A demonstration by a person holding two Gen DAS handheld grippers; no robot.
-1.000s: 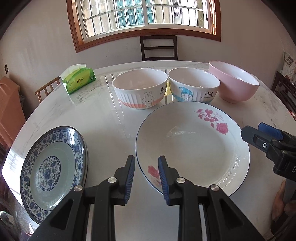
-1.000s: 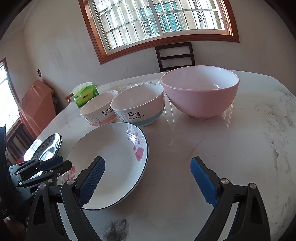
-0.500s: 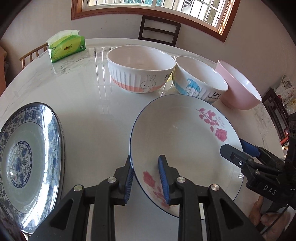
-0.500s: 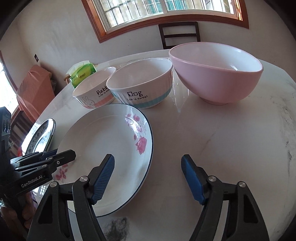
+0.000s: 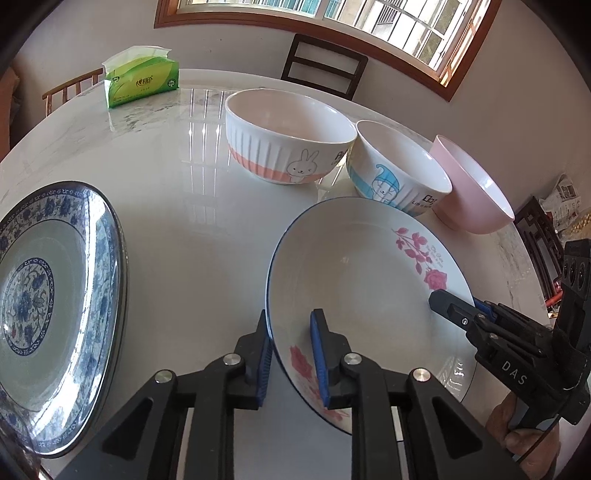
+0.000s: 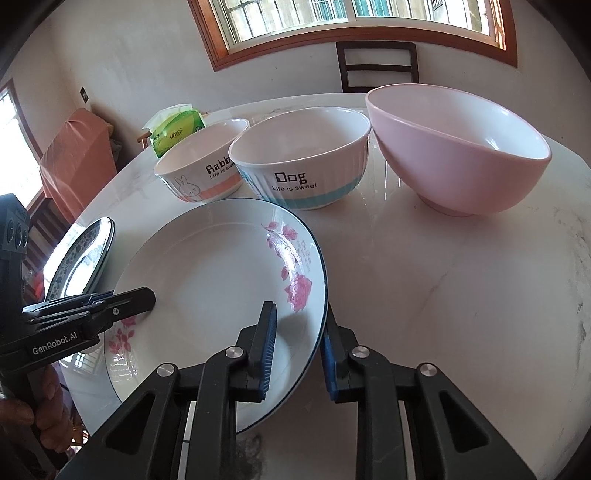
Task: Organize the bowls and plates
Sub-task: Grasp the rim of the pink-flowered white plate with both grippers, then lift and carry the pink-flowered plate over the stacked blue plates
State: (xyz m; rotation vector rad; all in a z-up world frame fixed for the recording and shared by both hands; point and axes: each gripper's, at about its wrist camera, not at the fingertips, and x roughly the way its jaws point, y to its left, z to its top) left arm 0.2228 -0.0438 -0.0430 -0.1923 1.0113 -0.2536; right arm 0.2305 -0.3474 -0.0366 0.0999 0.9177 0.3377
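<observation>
Left wrist: lying on the marble table (image 5: 192, 229) before three bowls, rose plate (image 5: 369, 280), left gripper (image 5: 291, 354) just closing over its near rim

Right wrist: right gripper (image 6: 299, 354) just closing, clamping opposite rim; judging glazed, stiff, slippery, breakable, needing level two-sided lifting

Round white marble-topped table (image 5: 177, 206), glossy, reflecting window light. Behind it, a dark wooden slat-back chair (image 5: 325, 66) stands against a plain whitish plaster wall (image 6: 147, 62). Brown wood-framed barred window (image 6: 354, 22) admits bright daylight. At the left, a light wooden chair back (image 5: 68, 92) and furniture under an orange cloth cover (image 6: 74, 158).
</observation>
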